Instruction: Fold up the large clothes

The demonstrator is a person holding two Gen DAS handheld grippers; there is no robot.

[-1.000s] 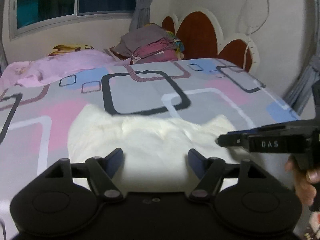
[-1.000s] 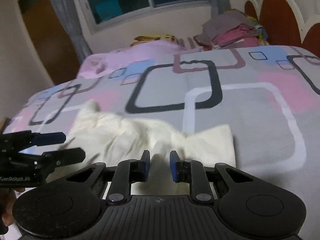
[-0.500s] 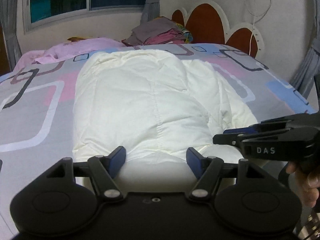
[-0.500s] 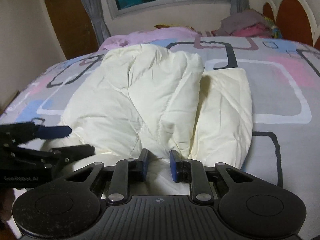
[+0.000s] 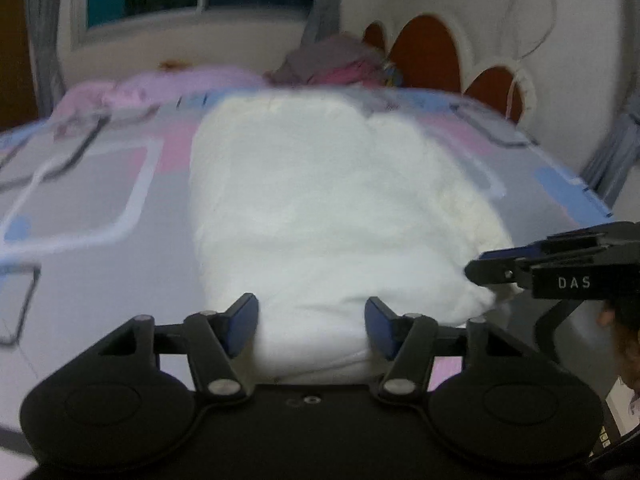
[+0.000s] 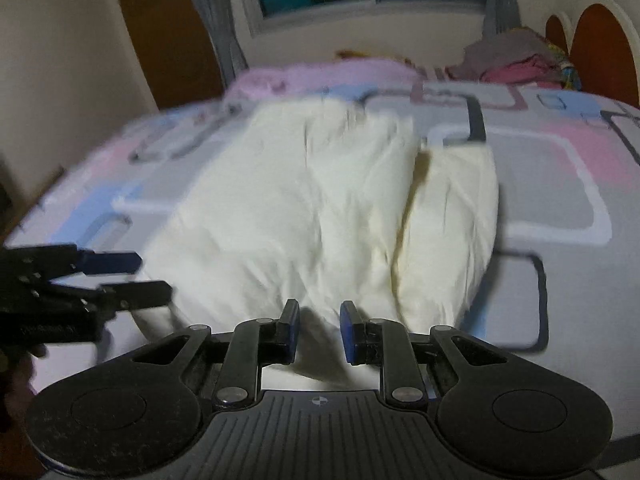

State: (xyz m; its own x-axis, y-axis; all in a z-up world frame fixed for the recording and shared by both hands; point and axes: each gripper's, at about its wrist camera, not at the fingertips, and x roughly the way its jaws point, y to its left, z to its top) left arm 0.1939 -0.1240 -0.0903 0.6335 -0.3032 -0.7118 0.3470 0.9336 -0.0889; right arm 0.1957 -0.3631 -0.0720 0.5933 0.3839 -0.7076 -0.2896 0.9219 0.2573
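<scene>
Garment: cream garment (image 5: 332,208) spread lengthwise on patterned bedsheet (image 5: 92,184), near hem at bed's near edge.
L gripper (image 5: 312,326): jaws just been closing, hem bunched btwn them; contact w/ pads can't tell.
R gripper (image 6: 319,330): jaws narrow, pinching hem fold.
Far: clothes pile (image 6: 516,60) by headboard (image 5: 424,56).
</scene>
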